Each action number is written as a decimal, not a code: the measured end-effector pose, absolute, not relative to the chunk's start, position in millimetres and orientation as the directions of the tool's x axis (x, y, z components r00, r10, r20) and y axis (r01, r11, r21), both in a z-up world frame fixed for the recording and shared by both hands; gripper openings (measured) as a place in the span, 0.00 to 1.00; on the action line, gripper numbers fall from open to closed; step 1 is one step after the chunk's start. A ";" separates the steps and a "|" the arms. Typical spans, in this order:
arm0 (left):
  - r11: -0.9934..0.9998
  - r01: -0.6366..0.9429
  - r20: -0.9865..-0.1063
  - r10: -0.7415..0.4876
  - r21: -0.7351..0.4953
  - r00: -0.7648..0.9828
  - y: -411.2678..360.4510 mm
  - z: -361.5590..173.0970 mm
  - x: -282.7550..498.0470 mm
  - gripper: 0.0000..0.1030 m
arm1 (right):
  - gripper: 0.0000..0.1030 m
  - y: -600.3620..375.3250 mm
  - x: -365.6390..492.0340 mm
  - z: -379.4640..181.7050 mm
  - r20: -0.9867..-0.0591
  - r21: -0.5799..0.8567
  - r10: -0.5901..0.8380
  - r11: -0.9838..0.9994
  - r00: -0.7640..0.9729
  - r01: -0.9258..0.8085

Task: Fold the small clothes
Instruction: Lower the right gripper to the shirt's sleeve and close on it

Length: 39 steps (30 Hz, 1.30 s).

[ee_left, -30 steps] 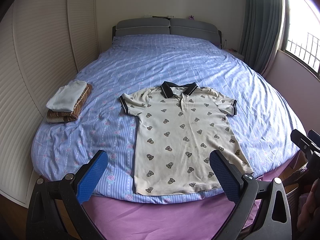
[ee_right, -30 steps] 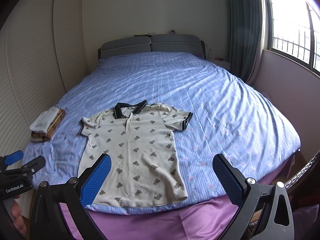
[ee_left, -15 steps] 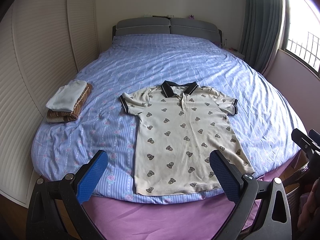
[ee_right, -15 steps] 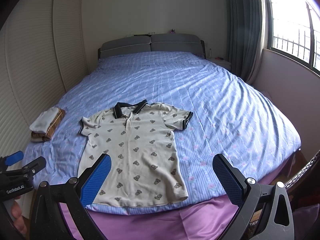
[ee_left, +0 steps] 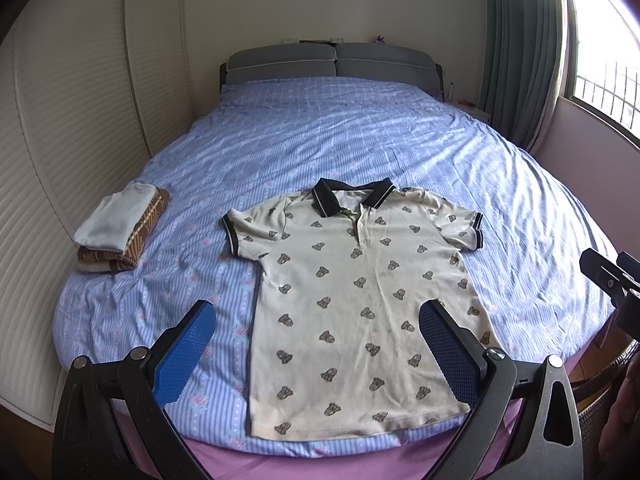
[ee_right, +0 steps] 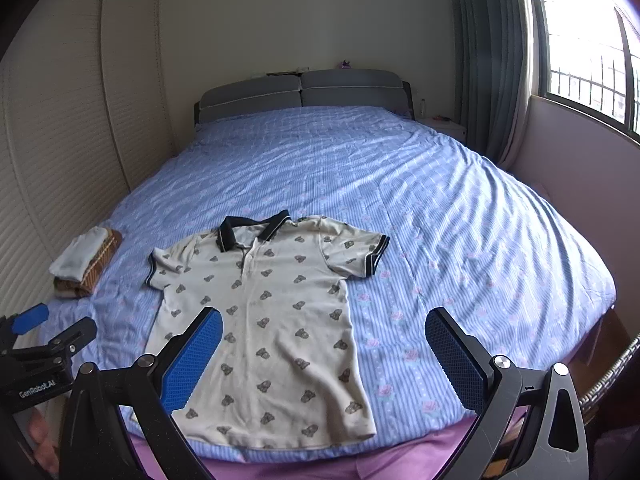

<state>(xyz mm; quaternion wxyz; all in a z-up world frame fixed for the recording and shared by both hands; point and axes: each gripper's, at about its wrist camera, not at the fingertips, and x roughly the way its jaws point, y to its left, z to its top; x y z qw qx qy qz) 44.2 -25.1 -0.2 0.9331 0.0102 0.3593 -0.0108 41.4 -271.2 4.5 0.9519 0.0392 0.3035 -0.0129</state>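
Observation:
A cream polo shirt [ee_left: 356, 300] with a dark collar and small brown prints lies flat and face up on the blue bed sheet [ee_left: 360, 136], hem toward me; it also shows in the right wrist view as the shirt [ee_right: 264, 316]. My left gripper [ee_left: 316, 350] hangs open above the bed's near edge, over the shirt's lower half, holding nothing. My right gripper [ee_right: 324, 356] is open too, above the shirt's lower right side and the sheet beside it. Each gripper appears at the edge of the other's view: the right gripper [ee_left: 612, 280] and the left gripper [ee_right: 44, 336].
A small stack of folded clothes [ee_left: 120, 228] sits at the bed's left side, near the white louvred wardrobe [ee_left: 72, 128]. A grey headboard [ee_left: 332, 60] stands at the far end. A curtain and window [ee_right: 580, 60] fill the right wall. A purple under-sheet [ee_right: 360, 460] shows at the bed's near edge.
Both grippers have drifted very slightly forward toward the bed. The shirt and the folded stack have not moved.

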 end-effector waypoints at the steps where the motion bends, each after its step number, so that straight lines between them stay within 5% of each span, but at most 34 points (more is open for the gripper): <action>1: 0.999 0.032 -0.667 -0.018 0.009 0.745 -29.7 -1.3 53.2 1.00 | 1.00 -276.2 50.1 3.5 -0.573 0.072 -0.003 0.996 0.820 0.054; 10: 0.999 0.050 -0.604 -0.034 0.010 0.796 -78.4 -12.3 145.5 1.00 | 0.96 -338.4 145.3 -15.7 -0.538 0.136 -0.016 0.985 0.843 0.105; 18: 0.998 0.046 -0.624 -0.063 -0.045 0.779 -113.3 -60.9 234.2 1.00 | 0.55 -380.8 249.3 -73.8 -0.601 0.156 -0.006 0.980 0.799 0.125; 27: 0.998 0.045 -0.648 -0.066 -0.049 0.759 -139.7 -111.6 304.4 1.00 | 0.37 -405.9 336.2 -153.0 -0.684 0.209 0.063 0.971 0.727 0.113; 39: 0.996 0.085 -0.666 -0.069 -0.009 0.743 -172.4 -139.7 353.7 1.00 | 0.33 -429.9 371.8 -202.5 -0.711 0.308 0.170 0.948 0.683 0.085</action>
